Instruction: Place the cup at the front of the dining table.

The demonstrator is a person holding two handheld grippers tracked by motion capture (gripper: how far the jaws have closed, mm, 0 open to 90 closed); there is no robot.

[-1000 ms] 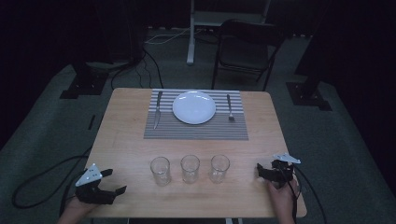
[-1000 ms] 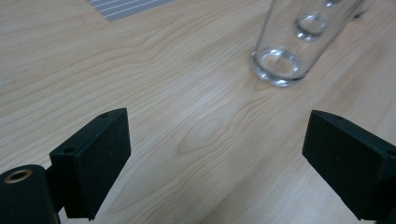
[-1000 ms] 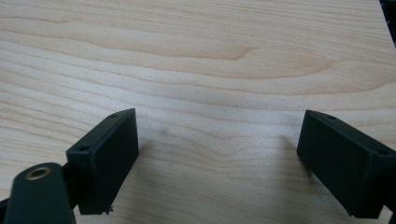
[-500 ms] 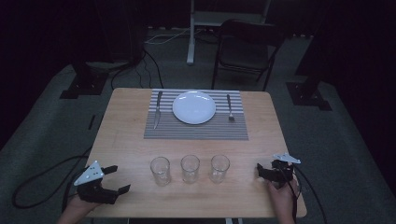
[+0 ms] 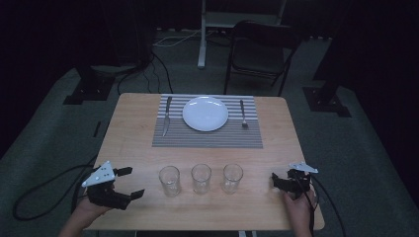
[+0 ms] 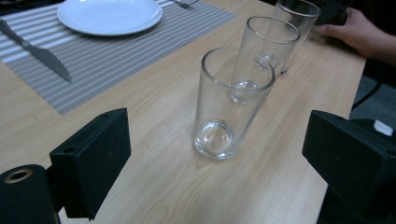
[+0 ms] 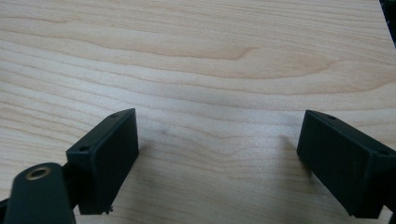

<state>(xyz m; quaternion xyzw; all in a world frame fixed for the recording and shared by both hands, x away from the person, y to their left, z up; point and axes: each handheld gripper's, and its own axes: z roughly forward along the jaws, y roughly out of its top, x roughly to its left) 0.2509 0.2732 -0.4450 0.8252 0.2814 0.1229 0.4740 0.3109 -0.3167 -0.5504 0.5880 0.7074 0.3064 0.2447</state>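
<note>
Three empty clear glasses stand in a row near the table's front: left glass (image 5: 169,180), middle glass (image 5: 201,177), right glass (image 5: 232,177). My left gripper (image 5: 133,181) is at the front left, open, with its jaws pointing at the left glass and a short gap between them. In the left gripper view (image 6: 217,140) that glass (image 6: 231,102) stands upright between and beyond the open jaws, untouched. My right gripper (image 5: 274,181) rests at the front right, beside the right glass. In the right gripper view it is open (image 7: 217,135) over bare wood.
A grey striped placemat (image 5: 207,136) lies at the table's far side. On it are a white plate (image 5: 205,113), a knife (image 5: 166,117) to the left and a fork (image 5: 242,113) to the right. A chair (image 5: 262,47) stands behind the table. Cables trail off the front edge.
My left gripper has crept a little to the right, toward the left glass. The right gripper and the glasses have stayed put.
</note>
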